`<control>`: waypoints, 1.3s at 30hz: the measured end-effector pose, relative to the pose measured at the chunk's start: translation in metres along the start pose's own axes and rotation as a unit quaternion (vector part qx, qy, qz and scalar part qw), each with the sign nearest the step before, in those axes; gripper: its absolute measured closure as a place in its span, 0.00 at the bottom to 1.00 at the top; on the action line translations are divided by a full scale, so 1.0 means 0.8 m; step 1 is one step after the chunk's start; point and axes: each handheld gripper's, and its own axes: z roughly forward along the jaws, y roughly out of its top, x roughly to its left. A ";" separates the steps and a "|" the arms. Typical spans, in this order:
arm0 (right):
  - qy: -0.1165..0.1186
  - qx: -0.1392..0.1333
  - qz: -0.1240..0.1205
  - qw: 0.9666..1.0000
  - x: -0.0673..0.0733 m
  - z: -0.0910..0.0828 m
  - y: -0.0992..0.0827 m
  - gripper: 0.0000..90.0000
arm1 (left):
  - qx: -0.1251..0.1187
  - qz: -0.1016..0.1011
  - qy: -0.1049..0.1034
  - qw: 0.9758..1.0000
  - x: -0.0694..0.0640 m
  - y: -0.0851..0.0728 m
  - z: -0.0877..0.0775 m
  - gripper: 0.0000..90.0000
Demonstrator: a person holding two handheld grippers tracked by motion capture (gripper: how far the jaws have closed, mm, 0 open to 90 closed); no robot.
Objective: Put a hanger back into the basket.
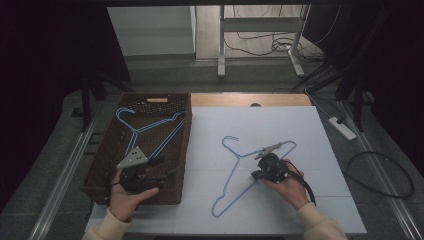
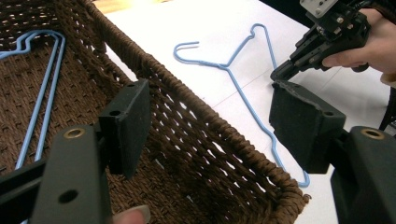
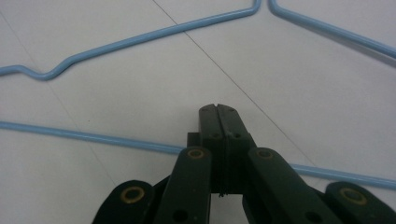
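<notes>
- Two blue hangers (image 1: 150, 127) already lie in the basket (image 1: 186, 150); left gripper (image 1: 150, 172) hovers there, jaws wide, empty.
- One hanger (image 1: 235, 172) remains on the table (image 1: 300, 130); right gripper (image 1: 256, 175), jaws closed, clamps its lower wire, lift seemingly next.

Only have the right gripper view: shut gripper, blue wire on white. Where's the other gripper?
Observer: The left gripper is open, above the near end of a brown basket.
Operator: Anything in the basket?
Observer: A basket hanger, blue wire, lies flat on its bottom.
Operator: Which way does the hook of the one under me point?
Observer: The table hanger has its hook at the far end, on the basket side.
</notes>
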 end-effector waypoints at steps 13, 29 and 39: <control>0.004 0.008 0.004 1.000 0.008 -0.004 -0.013 1.00 | 0.000 0.002 -0.002 1.000 -0.001 0.000 -0.001 0.34; 0.010 0.008 0.027 1.000 0.019 -0.031 -0.062 1.00 | 0.000 0.001 -0.002 1.000 0.000 0.001 -0.002 0.34; -0.008 -0.042 0.011 0.999 0.007 -0.040 -0.025 0.97 | -0.002 0.000 -0.003 1.000 0.000 0.002 -0.002 0.34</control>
